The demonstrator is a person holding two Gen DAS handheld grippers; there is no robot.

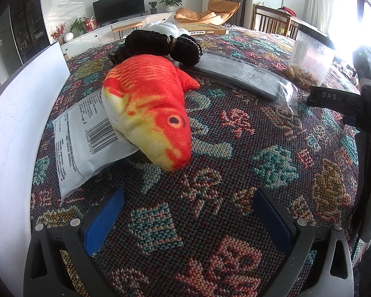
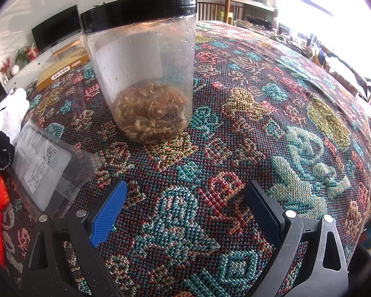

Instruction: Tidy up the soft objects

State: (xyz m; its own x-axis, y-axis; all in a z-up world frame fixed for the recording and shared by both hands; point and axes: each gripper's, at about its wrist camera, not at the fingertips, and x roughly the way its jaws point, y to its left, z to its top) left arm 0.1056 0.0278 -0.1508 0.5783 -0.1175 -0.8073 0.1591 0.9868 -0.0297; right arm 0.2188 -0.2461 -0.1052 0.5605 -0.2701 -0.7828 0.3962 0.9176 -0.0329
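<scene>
Left gripper (image 1: 189, 212): the fingers (image 1: 104, 220) stand wide apart and hold nothing; only patterned cloth (image 1: 210, 173) lies between them.
Right gripper (image 2: 185, 212): the fingers (image 2: 108, 215) are also wide and hold nothing, low over the cloth.
Toy fish (image 1: 150, 109): in the left view at 11 o'clock from the left gripper, near it but not touching. It is orange and yellow, the head points toward the camera, and it lies partly on a white packet (image 1: 86, 133).
Black knitted thing (image 1: 163, 47): just behind the fish at 12 o'clock, touching its back part.
White soft thing (image 1: 160, 28): further behind, at 12 o'clock, mostly hidden.
Grey flat pack (image 1: 244, 79): at 1 o'clock in the left view, in clear plastic, beside the black knitted thing.
Jar (image 2: 142, 74): upright with a black lid, at 11 o'clock from the right gripper, with dry brown pieces at the bottom.
White board (image 1: 19, 113): a wall along the left edge at 9 to 10 o'clock, close to the white packet.
Open room: the cloth from 12 to 3 o'clock in the right view is bare up to the far tabletop edge.
Flat box (image 2: 61, 68): at the far edge, 10 o'clock in the right view.
</scene>
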